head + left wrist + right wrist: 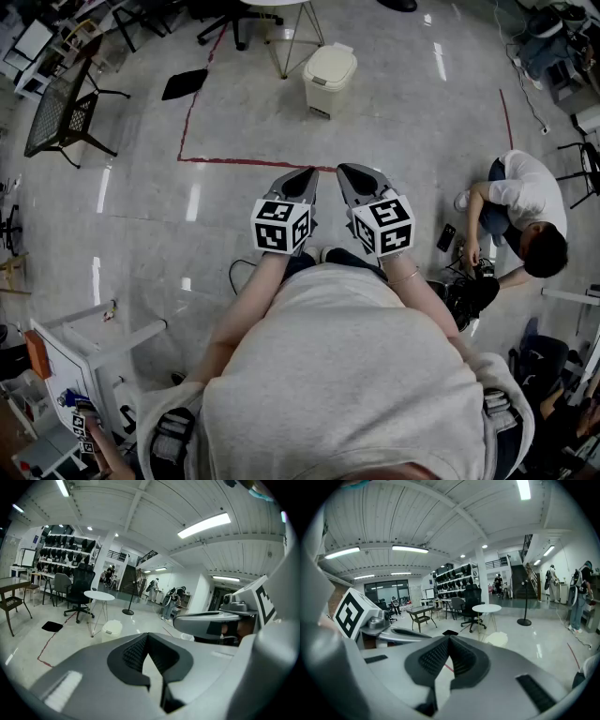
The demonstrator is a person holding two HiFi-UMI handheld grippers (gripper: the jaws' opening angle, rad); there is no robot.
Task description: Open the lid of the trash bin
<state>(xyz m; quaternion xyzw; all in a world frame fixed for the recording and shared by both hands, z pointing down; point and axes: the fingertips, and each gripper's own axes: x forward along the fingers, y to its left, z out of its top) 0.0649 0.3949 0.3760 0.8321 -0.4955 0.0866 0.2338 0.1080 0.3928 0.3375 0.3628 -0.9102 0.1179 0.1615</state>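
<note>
1. Trash bin (329, 80) stands on the floor (412, 122), well ahead of both claws; lid (332, 62) down.
2. Left claw (302, 178) and right claw (352, 174): tips closed together, nothing held.
3. Claws side by side, aimed at the bin. Probably approach posture, since the bin is out of reach.

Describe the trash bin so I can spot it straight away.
Find the red tape line on the floor. Beyond it, beside the legs of the round white table, stands the trash bin. It is the only pale cream box there, low, with a rounded closed lid, unlike the flat black mat to its left.
</note>
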